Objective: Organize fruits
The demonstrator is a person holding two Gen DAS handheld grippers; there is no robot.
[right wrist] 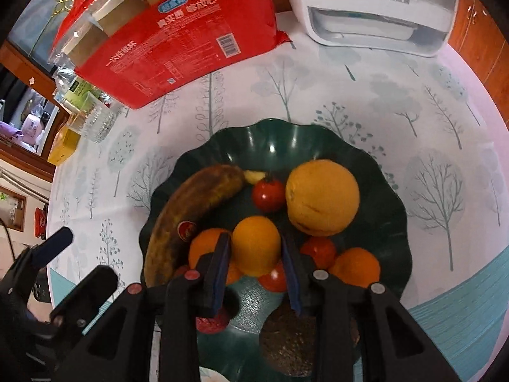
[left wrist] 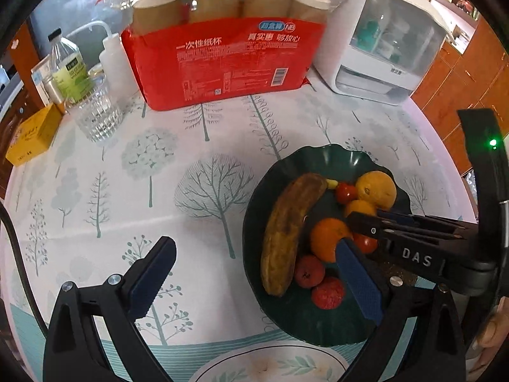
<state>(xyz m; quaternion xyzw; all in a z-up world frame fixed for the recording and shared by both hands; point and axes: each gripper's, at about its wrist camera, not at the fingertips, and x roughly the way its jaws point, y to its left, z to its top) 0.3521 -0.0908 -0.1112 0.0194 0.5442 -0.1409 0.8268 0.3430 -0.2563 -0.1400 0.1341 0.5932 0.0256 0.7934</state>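
Overhead, both grippers point steeply down at the table. The left gripper (left wrist: 254, 273) hangs with its jaws spread wide and nothing between them: one blue ribbed pad stands over the tablecloth (left wrist: 127, 191), the other over the near side of the bowl (left wrist: 318, 159). The right gripper (right wrist: 256, 267) reaches down into the bowl, its jaws drawn narrow around a small orange fruit (right wrist: 256, 245); the blue pads stand on either side of it, very close or just touching its skin, and I cannot tell whether they press.

All the fruit lies in the bowl, a dark green glossy dish with a wavy, scalloped rim. A long banana (right wrist: 187, 213), its peel browned and mottled, curves along the bowl's left side and carries a small round red sticker. A large, dull yellow-orange citrus (right wrist: 323, 197) with a pitted skin sits toward the far right. Beside it is a shiny red tomato (right wrist: 268, 194), with more smooth red ones partly hidden under the right gripper. Two other small oranges (right wrist: 356, 267) lie near the gripper fingers. Two rough, bumpy red fruits (left wrist: 327, 293) rest at the near edge, and a brown, fuzzy rounded fruit (right wrist: 289, 347) lies below the right gripper.

The tablecloth is pale, printed with grey-green trees. Behind the bowl stand a red plastic pack of paper cups (left wrist: 222, 57), a ribbed clear glass (left wrist: 98, 114) and a white appliance (left wrist: 381, 51).
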